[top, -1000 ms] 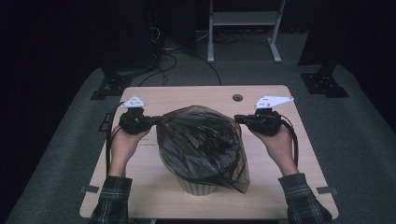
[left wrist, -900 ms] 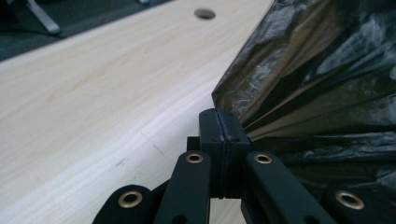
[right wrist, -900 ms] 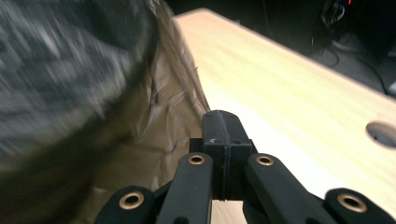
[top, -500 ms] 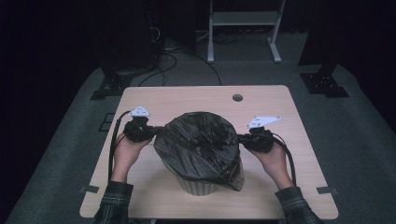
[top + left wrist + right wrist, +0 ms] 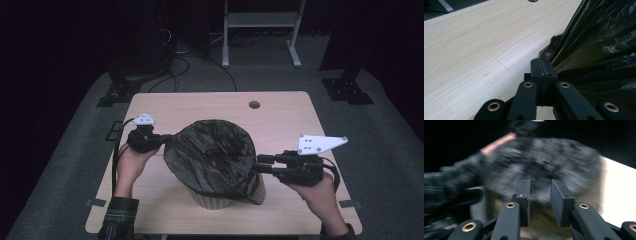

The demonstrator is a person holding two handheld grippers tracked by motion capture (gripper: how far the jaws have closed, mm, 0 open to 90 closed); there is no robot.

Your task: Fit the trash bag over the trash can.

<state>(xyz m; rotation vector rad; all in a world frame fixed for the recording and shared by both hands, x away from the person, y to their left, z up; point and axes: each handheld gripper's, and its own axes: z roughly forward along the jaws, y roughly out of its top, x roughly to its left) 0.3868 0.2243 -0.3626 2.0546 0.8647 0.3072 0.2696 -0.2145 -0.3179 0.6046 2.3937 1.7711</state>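
While my left fingers stay pressed flat together on a fold of the black bin bag, my right fingers have just been opening and now stand a narrow gap apart with nothing between them. In the left gripper view the pinched plastic bunches up right at the tips of my left fingers and fans out to their right in tight, shiny creases, with bare pale desk stretching away on their other side. From the high view my left gripper sits at the bag's left edge, touching it, and the bag is draped over the top of a ribbed, light-coloured bin that stands near the middle of the desk, its base showing under the plastic's lower hem. My right gripper is at the bag's right side, its tips just beside the plastic; I cannot tell whether they brush it. The right gripper view is blurred, but the bag's dark, crinkled mass lies straight ahead of my right fingers, beyond their tips, with a lighter strip of bin wall below it. Farther off past the bag in that view I can make out my other sleeve and hand. A small round hole in the desk lies well beyond both sets of fingers, toward the far edge.
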